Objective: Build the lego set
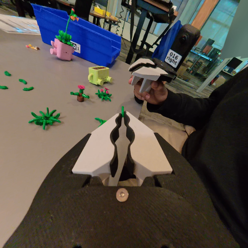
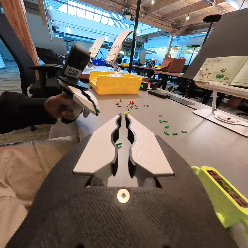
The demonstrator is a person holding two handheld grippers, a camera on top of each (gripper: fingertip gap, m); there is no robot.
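Lego pieces lie spread over the grey counter (image 1: 40,147). The left claw (image 1: 122,112) is clenched on a small green leaf piece (image 1: 122,110), pinched at its very tips and held above the counter's near edge; the right wrist view shows the same leaf (image 2: 97,110) poking out at the tip of that claw (image 2: 96,112). The right claw (image 2: 123,114) is held by a hand (image 1: 151,92) beyond the counter's corner, its fingers nearly together with a narrow gap and nothing between them; a lime piece (image 2: 126,112) lies on the counter just past its tips.

On the counter, a pink pot figure (image 1: 61,50) stands against a blue bin (image 1: 83,37), with green leaves and a tall green stem (image 1: 67,23) carrying an orange and red bloom rising from it. Nearer stands a lime-yellow pot figure (image 1: 98,75) with a brown studded top. In front of it are a small brown-based plant with a pink flower (image 1: 80,94) and a low green cluster with pink blooms (image 1: 104,94). A flat green leaf rosette (image 1: 45,118) lies nearer the left claw, and another green leaf part (image 1: 100,120) shows just beside that claw's left finger. Loose green leaves (image 1: 22,81) are scattered at the far left.

In the right wrist view, a yellow bin (image 2: 115,83) sits at the counter's far end, with tiny red and green pieces (image 2: 131,104) before it, and an open instruction booklet (image 2: 221,71) rests on a white stand at the right.
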